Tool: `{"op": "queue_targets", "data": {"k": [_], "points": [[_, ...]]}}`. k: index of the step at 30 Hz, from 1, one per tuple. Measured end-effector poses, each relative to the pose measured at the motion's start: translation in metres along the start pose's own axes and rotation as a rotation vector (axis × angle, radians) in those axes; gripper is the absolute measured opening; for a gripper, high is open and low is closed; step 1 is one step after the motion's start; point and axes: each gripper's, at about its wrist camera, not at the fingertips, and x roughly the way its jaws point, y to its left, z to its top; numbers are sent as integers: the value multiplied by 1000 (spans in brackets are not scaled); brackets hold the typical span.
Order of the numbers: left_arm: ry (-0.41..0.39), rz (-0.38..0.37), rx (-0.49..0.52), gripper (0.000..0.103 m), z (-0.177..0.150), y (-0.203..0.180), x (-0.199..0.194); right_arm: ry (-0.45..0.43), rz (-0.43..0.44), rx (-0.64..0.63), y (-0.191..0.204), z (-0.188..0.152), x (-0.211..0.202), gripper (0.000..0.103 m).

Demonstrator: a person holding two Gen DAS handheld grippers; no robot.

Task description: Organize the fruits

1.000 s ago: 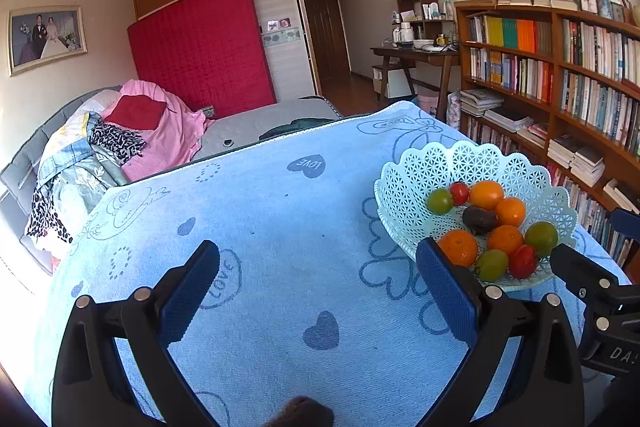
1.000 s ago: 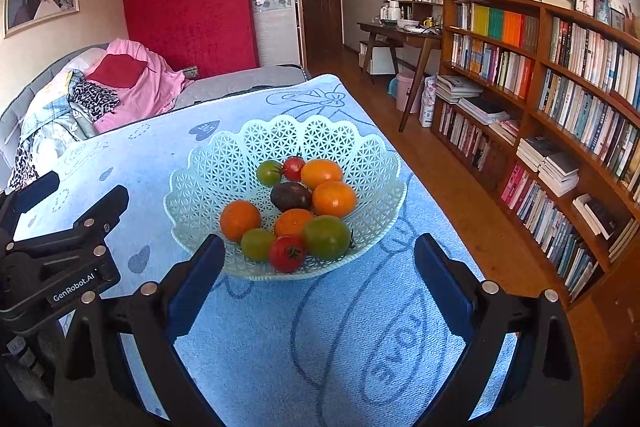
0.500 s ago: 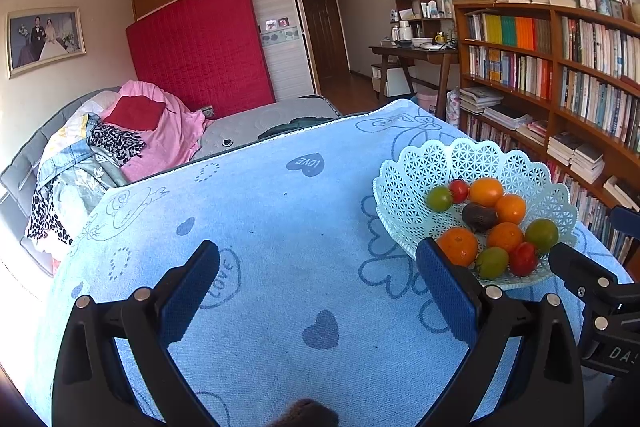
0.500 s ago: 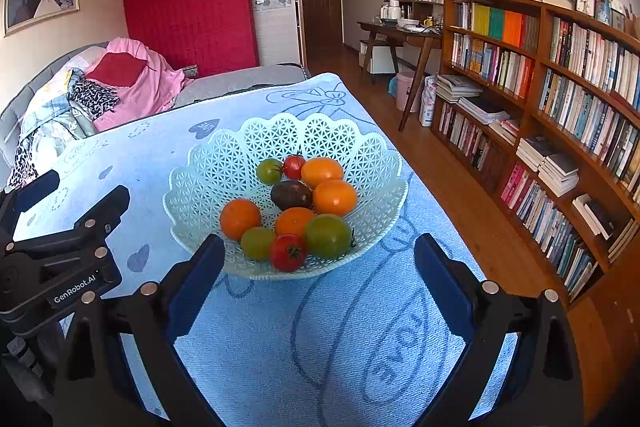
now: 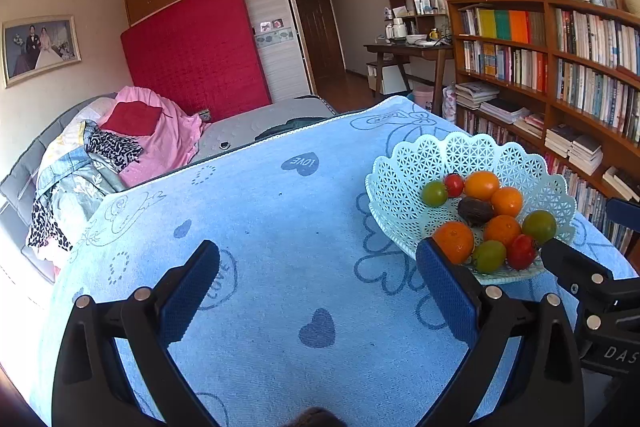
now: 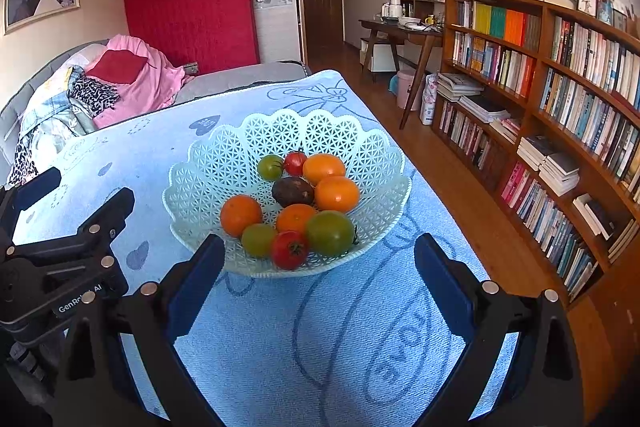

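Observation:
A pale green lattice basket (image 6: 224,163) stands on the blue cloth-covered table (image 6: 280,327); it also shows in the left wrist view (image 5: 400,183). It holds several oranges (image 6: 241,215), green tomatoes (image 6: 330,233), red tomatoes (image 6: 289,249) and one dark avocado (image 6: 293,191). My right gripper (image 6: 316,275) is open and empty, just in front of the basket. My left gripper (image 5: 318,281) is open and empty over bare cloth, left of the basket. The left gripper's body shows in the right wrist view (image 6: 60,267).
The table's right edge drops to a wooden floor (image 6: 460,179) beside a long bookshelf (image 6: 540,87). A bed with piled clothes (image 5: 120,147) lies beyond the table's far edge. A desk (image 6: 404,31) stands at the back.
Both views have shifted very slightly; the basket and fruit stay put and both grippers stay open.

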Motion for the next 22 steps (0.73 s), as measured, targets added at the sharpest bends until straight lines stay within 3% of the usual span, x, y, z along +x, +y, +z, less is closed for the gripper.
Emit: {"op": "queue_targets", "data": {"k": [22], "points": [[7,-9,-2,98,1,-1,0,6,0,1,1,-2,3,97]]}}
